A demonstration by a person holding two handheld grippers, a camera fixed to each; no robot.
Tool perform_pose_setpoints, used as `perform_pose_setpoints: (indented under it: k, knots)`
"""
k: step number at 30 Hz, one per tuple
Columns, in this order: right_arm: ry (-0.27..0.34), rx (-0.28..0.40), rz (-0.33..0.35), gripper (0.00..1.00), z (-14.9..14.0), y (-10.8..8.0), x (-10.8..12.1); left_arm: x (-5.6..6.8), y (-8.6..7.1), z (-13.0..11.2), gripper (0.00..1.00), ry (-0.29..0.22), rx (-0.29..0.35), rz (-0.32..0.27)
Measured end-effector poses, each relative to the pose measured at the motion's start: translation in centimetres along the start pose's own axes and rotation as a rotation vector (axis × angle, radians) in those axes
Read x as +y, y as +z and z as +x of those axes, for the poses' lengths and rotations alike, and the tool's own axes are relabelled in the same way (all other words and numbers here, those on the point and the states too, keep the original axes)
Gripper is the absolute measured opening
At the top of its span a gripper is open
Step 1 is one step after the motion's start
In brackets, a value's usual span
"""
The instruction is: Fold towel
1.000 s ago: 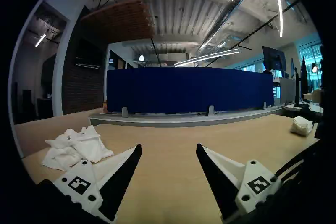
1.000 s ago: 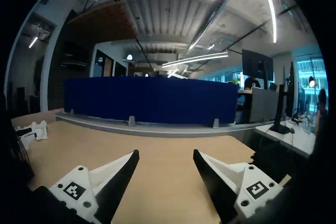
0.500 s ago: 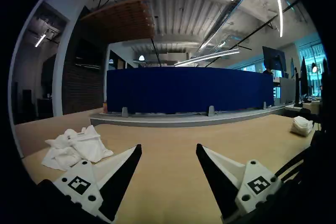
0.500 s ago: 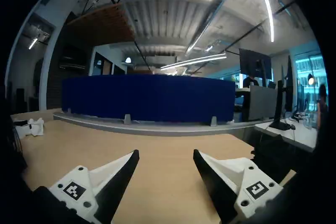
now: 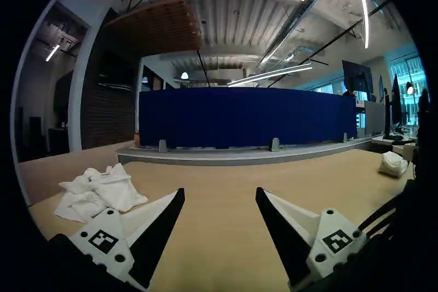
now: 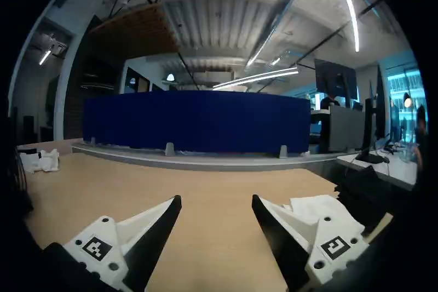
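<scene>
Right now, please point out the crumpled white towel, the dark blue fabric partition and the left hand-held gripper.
crumpled white towel [image 5: 101, 192]: left gripper view, its bunched middle.
dark blue fabric partition [image 5: 246, 116]: left gripper view, centre of its front.
left hand-held gripper [image 5: 219, 190]: left gripper view, midway between its fingertips.

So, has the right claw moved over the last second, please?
Yes: the right claw has tipped slightly downward; the long blue partition sits higher in the right gripper view than before, and a white folded towel now shows beside it.
</scene>
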State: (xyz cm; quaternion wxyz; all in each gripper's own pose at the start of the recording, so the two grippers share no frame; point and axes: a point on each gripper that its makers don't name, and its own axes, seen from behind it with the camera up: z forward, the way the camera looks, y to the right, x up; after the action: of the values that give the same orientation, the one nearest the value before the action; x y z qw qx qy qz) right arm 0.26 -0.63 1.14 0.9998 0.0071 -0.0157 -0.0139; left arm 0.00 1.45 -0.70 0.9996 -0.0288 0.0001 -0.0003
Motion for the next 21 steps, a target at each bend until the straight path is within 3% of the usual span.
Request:
perform_pose_setpoints:
  k: [8, 15, 21]
  knots:
    - [0.032, 0.011, -0.005, 1.00, 0.01, 0.01, -0.06, 0.01, -0.01, 0.00, 0.96, 0.000, 0.000, 0.000]
    - [-0.009, 0.019, -0.004, 1.00, -0.20, -0.35, -0.58, -0.05, -0.01, 0.02, 0.96, 0.000, 0.000, 0.000]
    - [0.003, 0.020, -0.012, 1.00, -0.48, -0.58, -0.48, -0.02, 0.03, -0.01, 0.96, 0.000, 0.000, 0.000]
